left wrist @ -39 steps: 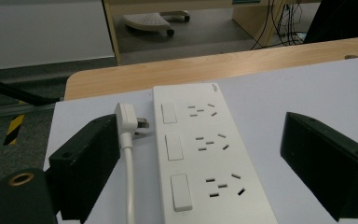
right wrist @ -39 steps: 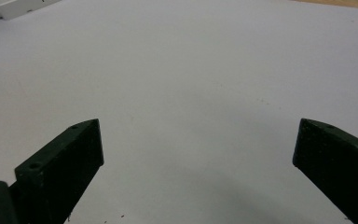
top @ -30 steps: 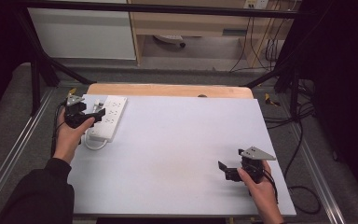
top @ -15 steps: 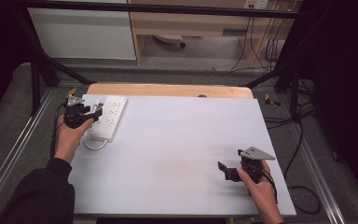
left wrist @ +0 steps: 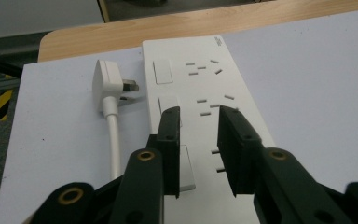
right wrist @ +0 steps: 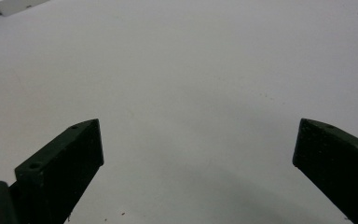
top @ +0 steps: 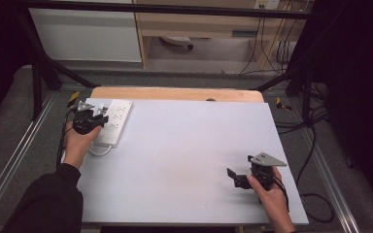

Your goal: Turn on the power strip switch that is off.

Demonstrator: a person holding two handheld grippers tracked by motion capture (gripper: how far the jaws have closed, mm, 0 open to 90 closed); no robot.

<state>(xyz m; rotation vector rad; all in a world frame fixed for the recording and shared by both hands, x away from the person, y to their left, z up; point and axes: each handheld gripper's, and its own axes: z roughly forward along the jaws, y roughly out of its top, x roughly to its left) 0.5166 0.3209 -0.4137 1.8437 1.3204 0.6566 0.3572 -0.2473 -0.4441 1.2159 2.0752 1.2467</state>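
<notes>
Left gripper view: left gripper [left wrist: 198, 116] has just been closing, narrow, above the power strip [left wrist: 205, 93], gripping nothing.

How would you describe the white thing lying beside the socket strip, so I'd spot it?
Look to the far left corner of the white table, where the white socket strip lies flat. Just left of it lies the plug, pins toward the strip: the one piece with a round white cable.

light: even overhead | surroundings: dark | shadows: soft | focus: slightly soft
</notes>
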